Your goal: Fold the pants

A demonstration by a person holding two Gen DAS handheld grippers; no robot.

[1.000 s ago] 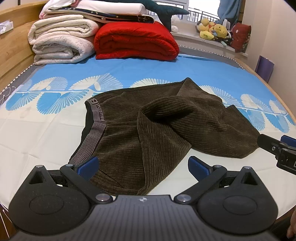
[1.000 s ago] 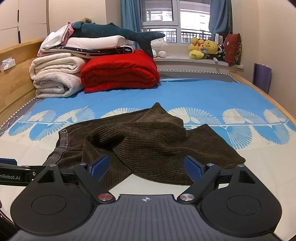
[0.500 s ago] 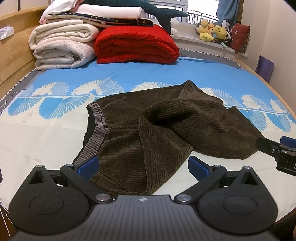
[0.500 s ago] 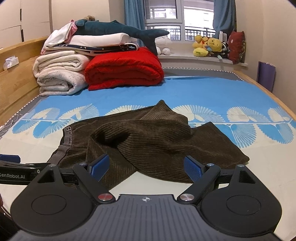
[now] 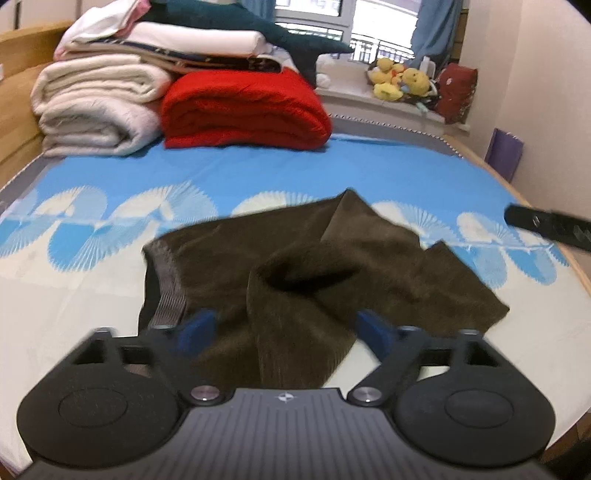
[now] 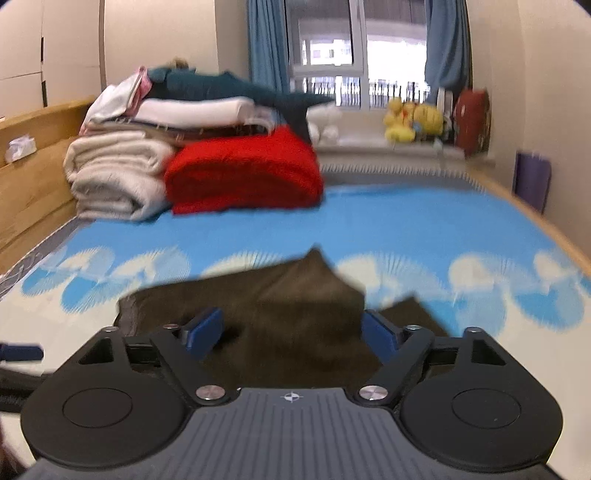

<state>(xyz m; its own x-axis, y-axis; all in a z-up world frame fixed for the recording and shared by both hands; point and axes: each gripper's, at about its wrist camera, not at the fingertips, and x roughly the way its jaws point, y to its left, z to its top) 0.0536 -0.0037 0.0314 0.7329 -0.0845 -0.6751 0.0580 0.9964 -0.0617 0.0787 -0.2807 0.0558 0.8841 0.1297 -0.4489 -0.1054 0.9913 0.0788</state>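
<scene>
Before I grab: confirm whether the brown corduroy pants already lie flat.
No, the brown corduroy pants lie crumpled, one leg twisted over the other.

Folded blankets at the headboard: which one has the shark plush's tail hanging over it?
The red blanket; the shark plush tail drops onto it. The cream blankets sit left.

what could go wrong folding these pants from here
The brown pants lie crumpled, one leg twisted over the other, so a grab by the open left gripper may pinch several layers and fold the tangle in. The waistband sits by the left gripper's left finger; catching only that could drag the heap. Both views are blurred, so aim may be off.
</scene>
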